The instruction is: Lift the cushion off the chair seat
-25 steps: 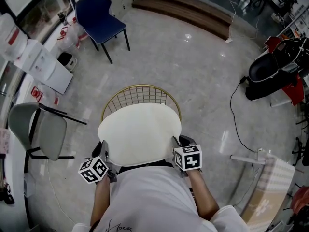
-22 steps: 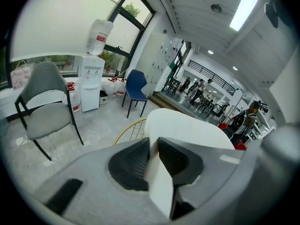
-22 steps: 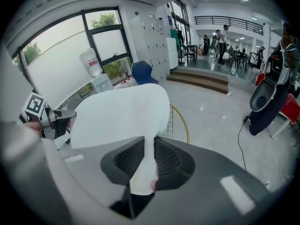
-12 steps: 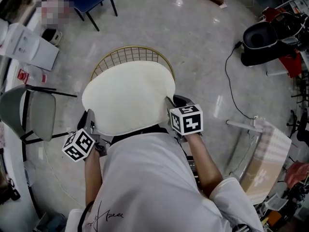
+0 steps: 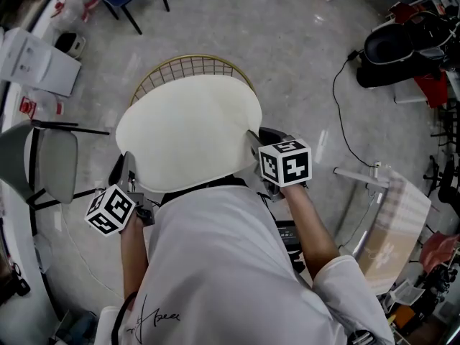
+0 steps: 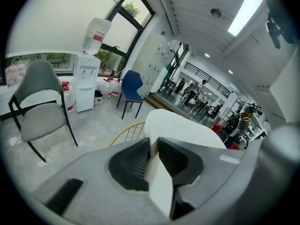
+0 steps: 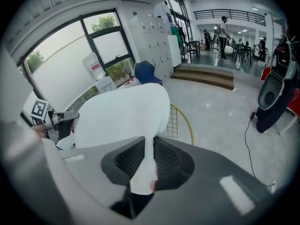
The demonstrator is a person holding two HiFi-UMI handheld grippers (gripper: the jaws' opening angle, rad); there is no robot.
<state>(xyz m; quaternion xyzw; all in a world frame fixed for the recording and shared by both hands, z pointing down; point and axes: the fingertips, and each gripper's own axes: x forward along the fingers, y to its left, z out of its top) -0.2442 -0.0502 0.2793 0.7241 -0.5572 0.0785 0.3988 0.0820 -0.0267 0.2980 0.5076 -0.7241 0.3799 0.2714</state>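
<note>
Left gripper view: the left gripper (image 6: 153, 146) is clamped on the near edge of the cream, rounded, flat seat cushion (image 6: 187, 128).
Right gripper view: the right gripper (image 7: 149, 150) pinches the cushion's opposite near edge.
Cushion: stretches ahead between both grippers, apparently raised over the gold wire chair (image 5: 190, 67).
Advice: raise both hands evenly, so neither thin edge slips out.
</note>
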